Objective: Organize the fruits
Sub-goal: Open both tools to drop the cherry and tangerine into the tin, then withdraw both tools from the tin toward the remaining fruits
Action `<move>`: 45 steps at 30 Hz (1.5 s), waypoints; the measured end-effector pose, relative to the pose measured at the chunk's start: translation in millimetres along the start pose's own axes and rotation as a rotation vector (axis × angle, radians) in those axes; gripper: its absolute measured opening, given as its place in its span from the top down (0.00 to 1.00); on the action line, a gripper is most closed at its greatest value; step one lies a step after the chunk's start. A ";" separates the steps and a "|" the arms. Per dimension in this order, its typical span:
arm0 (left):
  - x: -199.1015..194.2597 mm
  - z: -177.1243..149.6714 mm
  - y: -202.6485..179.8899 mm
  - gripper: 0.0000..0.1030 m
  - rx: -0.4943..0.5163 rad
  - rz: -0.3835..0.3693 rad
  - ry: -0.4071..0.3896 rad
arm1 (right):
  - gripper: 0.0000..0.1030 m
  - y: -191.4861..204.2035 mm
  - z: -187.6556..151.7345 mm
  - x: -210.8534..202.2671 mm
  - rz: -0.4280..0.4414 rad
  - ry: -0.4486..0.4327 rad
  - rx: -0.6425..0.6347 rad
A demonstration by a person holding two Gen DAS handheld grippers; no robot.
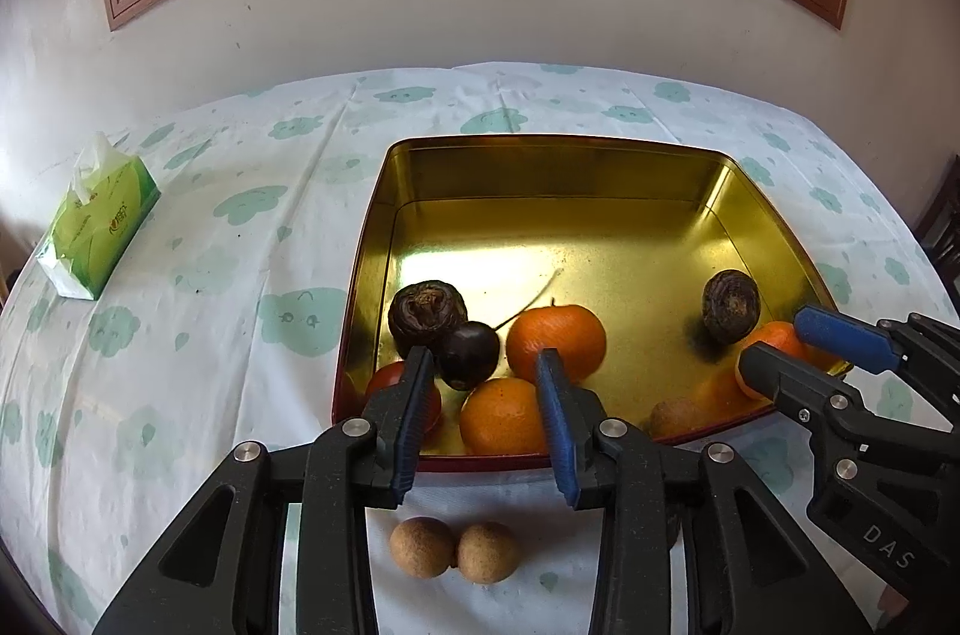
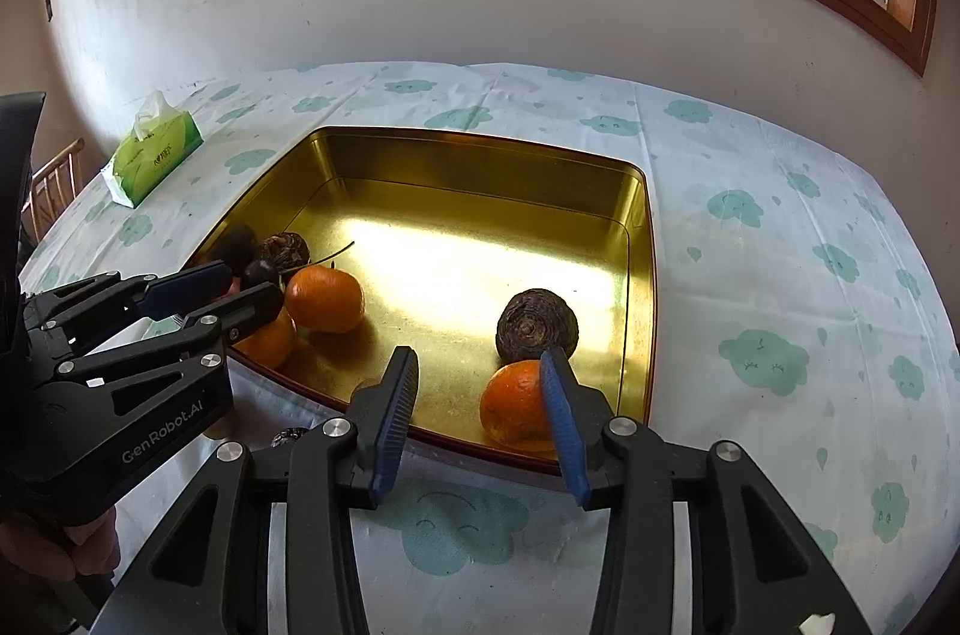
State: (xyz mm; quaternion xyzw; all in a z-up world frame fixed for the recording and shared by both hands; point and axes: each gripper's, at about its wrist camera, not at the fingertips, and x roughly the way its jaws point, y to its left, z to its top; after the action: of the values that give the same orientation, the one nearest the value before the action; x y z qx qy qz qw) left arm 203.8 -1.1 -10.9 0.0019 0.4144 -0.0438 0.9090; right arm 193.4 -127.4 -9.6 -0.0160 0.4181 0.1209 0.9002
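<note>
Left wrist view: my left gripper (image 1: 486,419) hangs spread and empty over the gold tin's (image 1: 558,143) near rim; two longans (image 1: 454,551) lie on the cloth at six o'clock, nearer it than the right.

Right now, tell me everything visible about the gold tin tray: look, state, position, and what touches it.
The tin tray is a shallow, rounded-square metal box, shiny gold inside with a dark red outer wall and rim. It lies flat and open, without a lid, on the cloud-print tablecloth. Inside rest oranges, two wrinkled dark fruits, a dark cherry with a stem and a red fruit, clustered along the near wall; the far half is bare and glaring. Both open grippers hover at its near edge; contact is unclear.
</note>
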 end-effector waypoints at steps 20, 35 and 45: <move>-61.1 -58.3 -12.8 0.54 0.012 -0.038 -0.017 | 0.61 10.2 -50.5 -41.3 0.017 -0.003 0.033; -80.0 -118.2 10.2 0.54 -0.037 0.032 0.009 | 0.61 27.3 -87.5 -48.0 0.064 0.047 0.046; -78.3 -123.6 18.9 0.54 -0.054 0.043 0.015 | 0.61 29.6 -95.8 -43.5 0.078 0.075 0.044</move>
State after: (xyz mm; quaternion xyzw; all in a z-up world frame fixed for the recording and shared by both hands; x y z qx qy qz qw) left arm 61.2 28.8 -33.7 -0.0136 0.4222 -0.0131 0.9063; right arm 87.8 -120.0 -36.8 0.0157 0.4543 0.1461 0.8787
